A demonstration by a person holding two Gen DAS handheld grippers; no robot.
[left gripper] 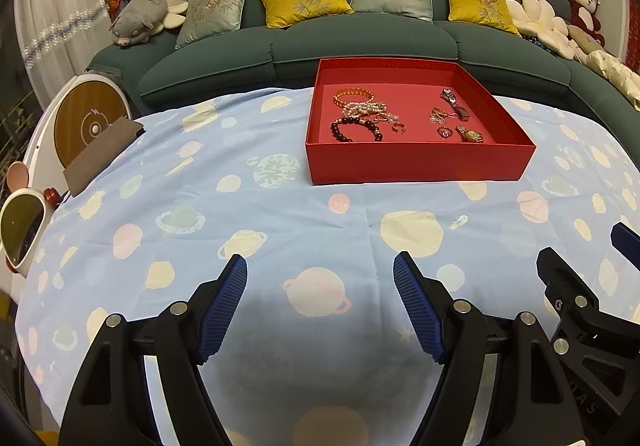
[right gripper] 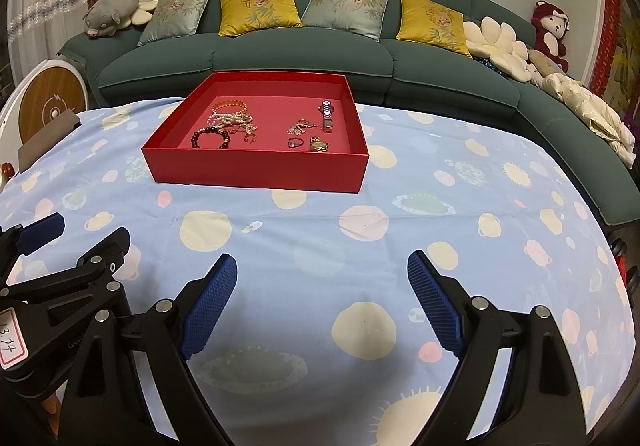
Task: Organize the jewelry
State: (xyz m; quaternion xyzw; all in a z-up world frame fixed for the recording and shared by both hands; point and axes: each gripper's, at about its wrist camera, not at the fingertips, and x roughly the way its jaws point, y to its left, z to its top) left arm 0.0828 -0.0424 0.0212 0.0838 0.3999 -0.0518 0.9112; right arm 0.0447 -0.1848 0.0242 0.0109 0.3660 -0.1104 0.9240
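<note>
All the jewelry already sits inside the shallow red cardboard box (left gripper: 416, 160), upper centre of the left-wrist frame, on the pale-blue planet-print cloth (left gripper: 280, 214). It fits either a finished gathering or a pile awaiting sorting. Gold, pearl and dark bead bracelets (left gripper: 360, 114) tangle at its left; watches and rings (left gripper: 456, 118) scatter right. Left gripper (left gripper: 320, 266) and right gripper (right gripper: 322, 266) hang spread wide at the lower frame — each empty, well short of the box.
</note>
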